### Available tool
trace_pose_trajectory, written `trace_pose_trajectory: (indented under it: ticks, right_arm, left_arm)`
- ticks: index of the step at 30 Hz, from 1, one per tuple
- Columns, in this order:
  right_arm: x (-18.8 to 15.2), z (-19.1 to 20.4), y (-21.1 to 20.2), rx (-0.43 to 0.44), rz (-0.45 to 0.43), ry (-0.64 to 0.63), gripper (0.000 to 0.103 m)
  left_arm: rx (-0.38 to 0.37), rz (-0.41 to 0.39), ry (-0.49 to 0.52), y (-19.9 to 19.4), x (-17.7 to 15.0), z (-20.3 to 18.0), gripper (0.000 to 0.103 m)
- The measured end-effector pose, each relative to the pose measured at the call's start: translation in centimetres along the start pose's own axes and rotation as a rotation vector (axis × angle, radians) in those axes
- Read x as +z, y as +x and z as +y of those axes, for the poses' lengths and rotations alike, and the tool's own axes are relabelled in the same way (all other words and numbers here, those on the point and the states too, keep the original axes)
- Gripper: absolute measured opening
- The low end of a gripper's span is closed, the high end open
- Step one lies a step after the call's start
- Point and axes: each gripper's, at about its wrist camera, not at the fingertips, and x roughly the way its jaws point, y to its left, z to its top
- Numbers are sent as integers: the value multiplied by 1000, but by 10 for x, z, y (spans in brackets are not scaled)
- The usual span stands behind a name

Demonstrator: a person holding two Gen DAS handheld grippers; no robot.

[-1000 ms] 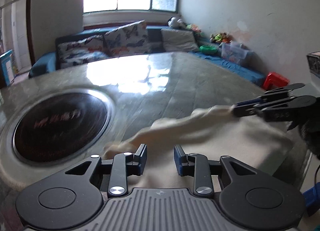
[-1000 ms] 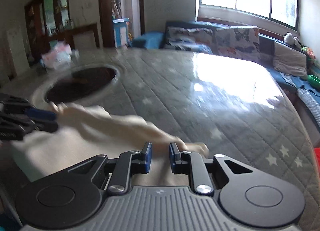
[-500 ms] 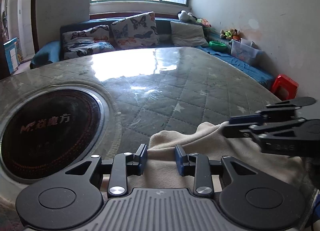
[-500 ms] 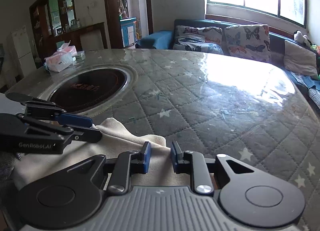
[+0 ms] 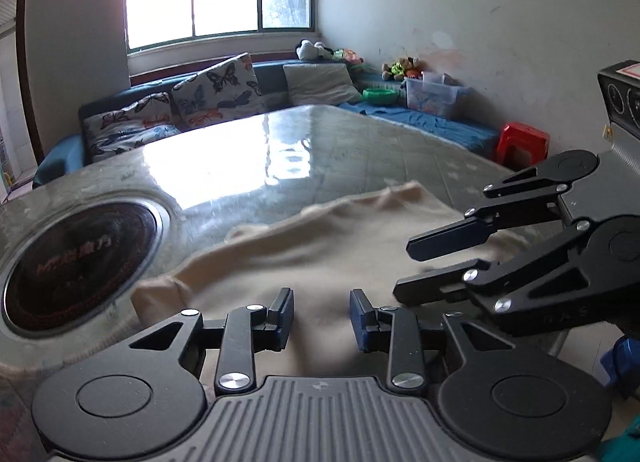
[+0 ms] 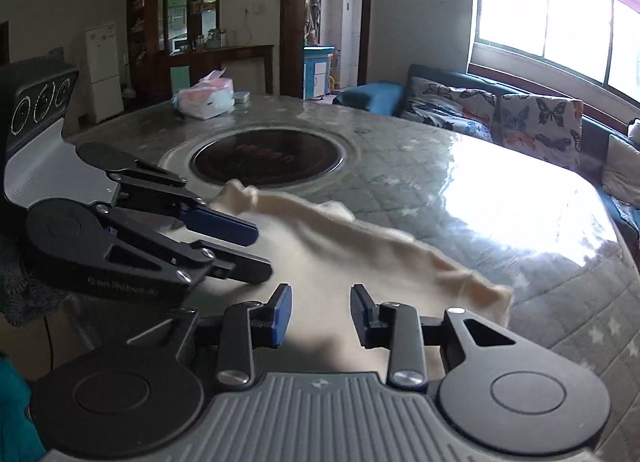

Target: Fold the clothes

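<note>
Left wrist: left gripper (image 5: 321,316) apart, empty, over cream cloth (image 5: 320,254) on counter (image 5: 280,158) — beside inset hob (image 5: 76,254).

Right wrist: right gripper (image 6: 320,316) apart too, nothing held. Cloth lying doubled, far edge rumpled — likely one fold done, more left.

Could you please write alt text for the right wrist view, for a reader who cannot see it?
Both open grippers, the right gripper in the foreground and the left gripper entering from the left, hover over a cream garment lying rumpled on a quilted table. Behind it sits a round black cooktop.
</note>
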Motion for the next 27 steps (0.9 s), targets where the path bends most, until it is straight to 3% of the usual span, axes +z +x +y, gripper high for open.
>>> trace_pose_trajectory:
  ticks: [10,27]
  right_arm:
    - [-18,5,-10,-59,-36,3,33]
    - [-35,-31,-27,-70,13,78,34]
  left_arm:
    - [32,-3,2,3,-12,-2,34]
    - [49,-4,-29,-4,-12,5,39]
